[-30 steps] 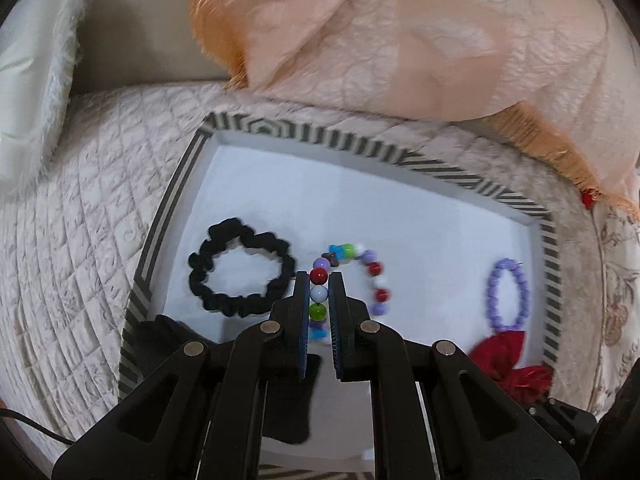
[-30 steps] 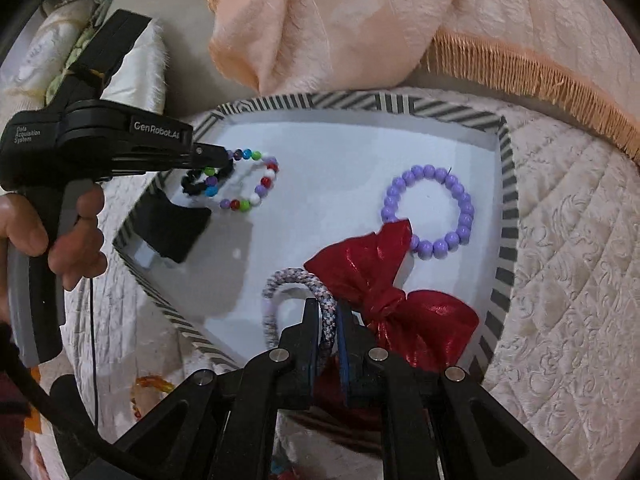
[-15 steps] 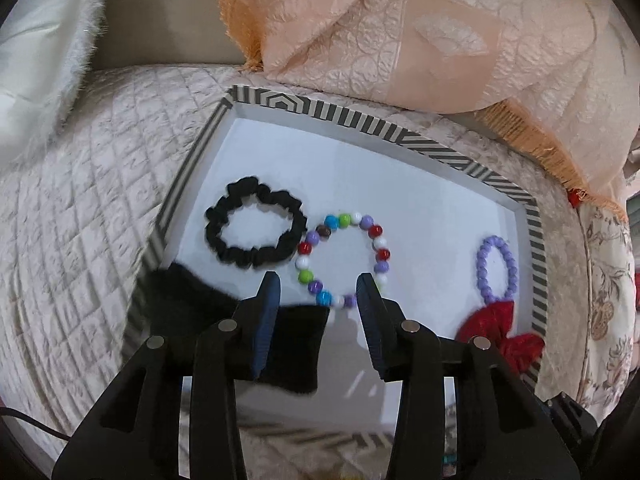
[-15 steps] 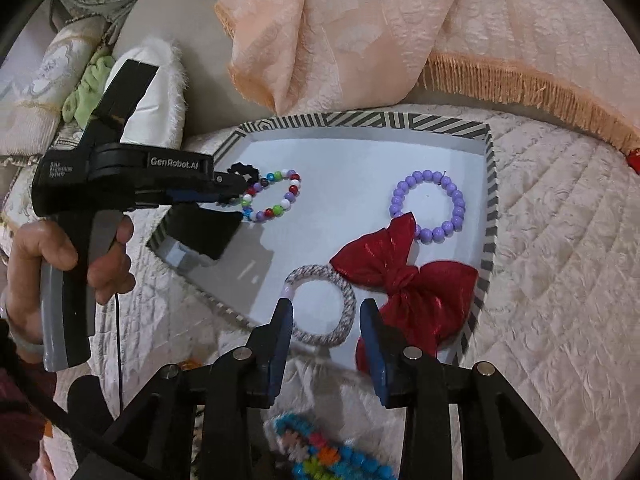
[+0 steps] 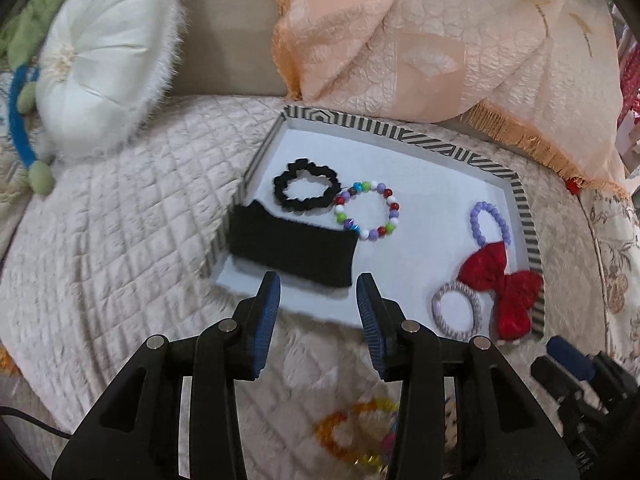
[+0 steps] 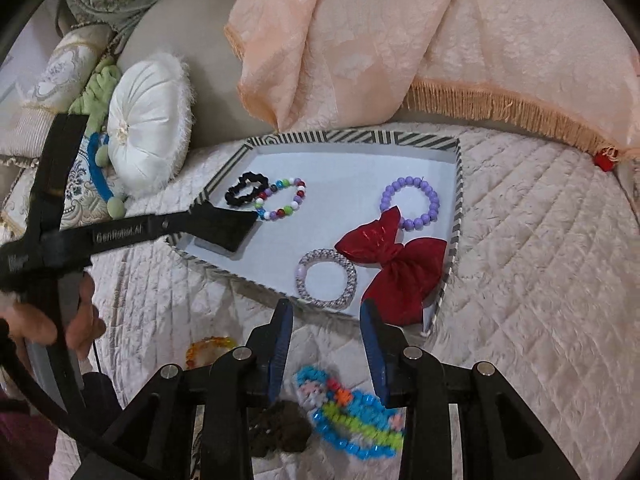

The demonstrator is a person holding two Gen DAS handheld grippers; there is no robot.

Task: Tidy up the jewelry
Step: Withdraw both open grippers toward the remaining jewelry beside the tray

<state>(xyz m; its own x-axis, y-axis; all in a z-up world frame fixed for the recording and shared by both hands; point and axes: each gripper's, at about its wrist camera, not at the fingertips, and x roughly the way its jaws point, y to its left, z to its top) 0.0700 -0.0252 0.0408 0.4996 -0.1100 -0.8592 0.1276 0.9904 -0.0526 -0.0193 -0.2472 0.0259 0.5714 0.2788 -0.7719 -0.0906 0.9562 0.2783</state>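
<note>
Looked down along the left gripper [image 5: 317, 284] onto a cream quilted cover [image 5: 120, 260]. Held the jaws wide apart, with nothing gripped and only bare quilt between them. Found, just beyond the jaw tips, the near edge of a white tray with a black-and-white striped rim [image 5: 400, 134]. Showed, straight ahead of the jaws inside the tray, a black rectangular pad [image 5: 292, 248]. Showed beyond that pad a black scrunchie [image 5: 304, 166], touching or nearly touching a multicoloured bead bracelet [image 5: 390, 192] to its right. Placed far to the right of the jaws a purple bead bracelet [image 5: 476, 220], a shiny red bow [image 5: 504, 284] overlapping its near end, and a grey-lilac hair tie [image 5: 440, 308] just beside the bow. Caught, behind the jaw tips and outside the tray, a blurred amber bead bracelet [image 5: 340, 436] on the quilt.

Looked likewise along the right gripper [image 6: 326, 308]. Held these jaws parted too, with nothing in them, just short of the tray's near edge, hair tie and bow directly ahead. Showed, below and behind the jaw tips on the quilt, a blue-and-green beaded band [image 6: 352, 420] and a dark brown item [image 6: 280, 428], too blurred to identify. Showed a white round cushion [image 6: 148, 120] far off to the left.
</note>
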